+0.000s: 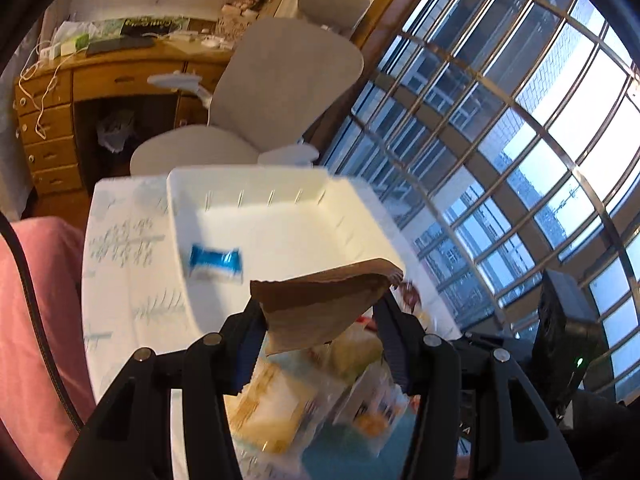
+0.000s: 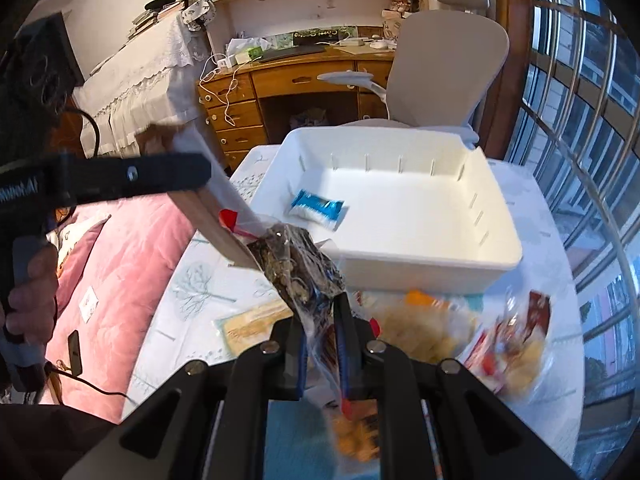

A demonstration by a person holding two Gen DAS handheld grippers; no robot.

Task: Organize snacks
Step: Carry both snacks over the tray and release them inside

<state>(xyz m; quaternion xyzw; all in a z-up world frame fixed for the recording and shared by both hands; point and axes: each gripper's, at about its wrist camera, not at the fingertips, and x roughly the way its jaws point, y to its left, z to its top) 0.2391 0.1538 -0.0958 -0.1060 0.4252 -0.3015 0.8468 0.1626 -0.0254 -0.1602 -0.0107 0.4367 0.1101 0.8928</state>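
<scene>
Two wrist views of a snack bag carried between two grippers. Left gripper [image 1: 320,312]: tongs clamped across the brown paper top of the snack bag [image 2: 298,270]. Right gripper [image 2: 322,320]: tongs pressed together on the bag's clear lower part, which shows dark contents. The bag hangs above the patterned table [image 2: 200,292], at 9 o'clock of the white bin [image 2: 472,276]. Inside the bin, a blue wrapped snack [image 2: 318,208] lies near its 9 o'clock wall. Loose snack packets [image 2: 424,328], blurred, lie on the table at 6 o'clock of the bin. A grey chair [image 2: 444,68] stands at 12 o'clock.
</scene>
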